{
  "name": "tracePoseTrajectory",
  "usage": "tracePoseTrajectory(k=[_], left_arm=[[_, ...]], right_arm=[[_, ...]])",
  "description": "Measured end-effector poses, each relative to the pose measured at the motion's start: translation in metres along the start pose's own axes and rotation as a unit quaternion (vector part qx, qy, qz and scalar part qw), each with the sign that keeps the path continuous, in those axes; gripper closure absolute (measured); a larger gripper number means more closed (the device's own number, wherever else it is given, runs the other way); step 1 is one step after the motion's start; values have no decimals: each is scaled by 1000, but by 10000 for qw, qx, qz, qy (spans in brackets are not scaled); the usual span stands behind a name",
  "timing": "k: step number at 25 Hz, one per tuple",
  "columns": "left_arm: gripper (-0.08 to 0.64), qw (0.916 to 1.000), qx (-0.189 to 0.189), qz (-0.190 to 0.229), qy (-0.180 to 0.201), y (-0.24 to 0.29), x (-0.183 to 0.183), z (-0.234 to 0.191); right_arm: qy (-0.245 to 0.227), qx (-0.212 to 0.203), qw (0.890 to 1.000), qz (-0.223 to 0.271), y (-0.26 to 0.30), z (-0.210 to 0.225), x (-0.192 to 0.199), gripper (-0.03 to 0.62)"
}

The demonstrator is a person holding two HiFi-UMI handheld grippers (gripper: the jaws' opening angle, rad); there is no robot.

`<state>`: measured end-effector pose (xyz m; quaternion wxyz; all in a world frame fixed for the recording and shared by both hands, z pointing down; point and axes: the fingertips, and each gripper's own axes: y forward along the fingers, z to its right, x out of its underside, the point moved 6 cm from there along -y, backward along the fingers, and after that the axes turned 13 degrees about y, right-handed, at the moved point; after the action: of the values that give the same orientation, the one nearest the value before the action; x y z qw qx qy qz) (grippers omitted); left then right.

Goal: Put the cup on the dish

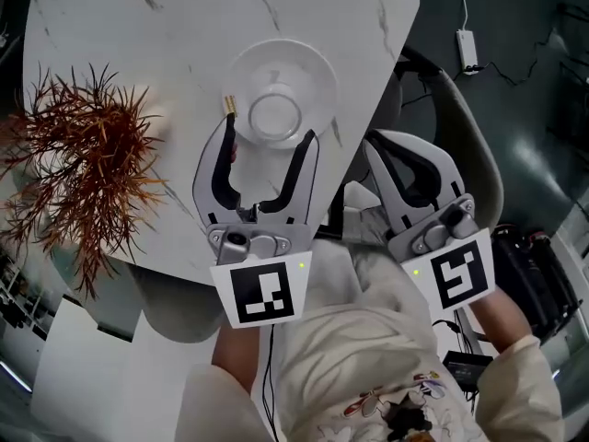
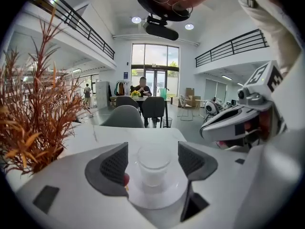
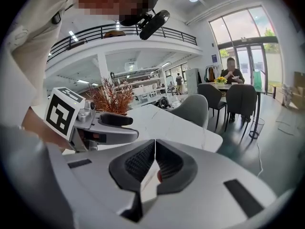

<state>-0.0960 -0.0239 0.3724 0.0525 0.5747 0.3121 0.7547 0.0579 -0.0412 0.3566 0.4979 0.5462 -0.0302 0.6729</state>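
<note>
A clear glass cup (image 1: 274,116) stands upright in the middle of a clear glass dish (image 1: 313,67) on the white marble table (image 1: 138,26). My left gripper (image 1: 269,136) is open, one finger on each side of the cup. In the left gripper view the cup (image 2: 153,168) sits on the dish (image 2: 157,198) with a gap to each pad. My right gripper (image 1: 375,150) hangs off the table's right edge, shut and empty. In the right gripper view its pads (image 3: 143,161) meet along one line.
A bushy dried red-orange plant (image 1: 83,173) stands at the table's left side, close to the left gripper. A grey chair (image 1: 479,164) is beside the table's right edge, under the right gripper. A white power adapter (image 1: 467,49) lies on the dark floor.
</note>
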Motion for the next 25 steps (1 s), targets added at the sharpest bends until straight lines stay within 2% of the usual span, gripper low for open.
tracePoseTrajectory(k=[7,10,13,17,22,25], left_arm=[[237,9996,-96,249,-102,-31,-27,9],[324,9986,-208,405,-264,-49,-38,15],[409,9982,-235,482,-254,-64,-46,22],[445,9985,-219,378,-331,-81,-49,30],[552,9968,-399,454,-529,-105,-58,38],[552,9960,-406,562,-569,-117,-68,43]], right_arm=[[-97,-113,9994,307,-20,-23,-19,588],[-135,-149,9993,323,-30,-33,-21,586],[-195,-162,9989,393,-41,-42,-24,586],[-149,-175,9984,525,-59,-56,-28,586],[-77,-144,9979,621,-81,-66,-30,588],[-152,-75,9969,764,-94,-67,-39,587]])
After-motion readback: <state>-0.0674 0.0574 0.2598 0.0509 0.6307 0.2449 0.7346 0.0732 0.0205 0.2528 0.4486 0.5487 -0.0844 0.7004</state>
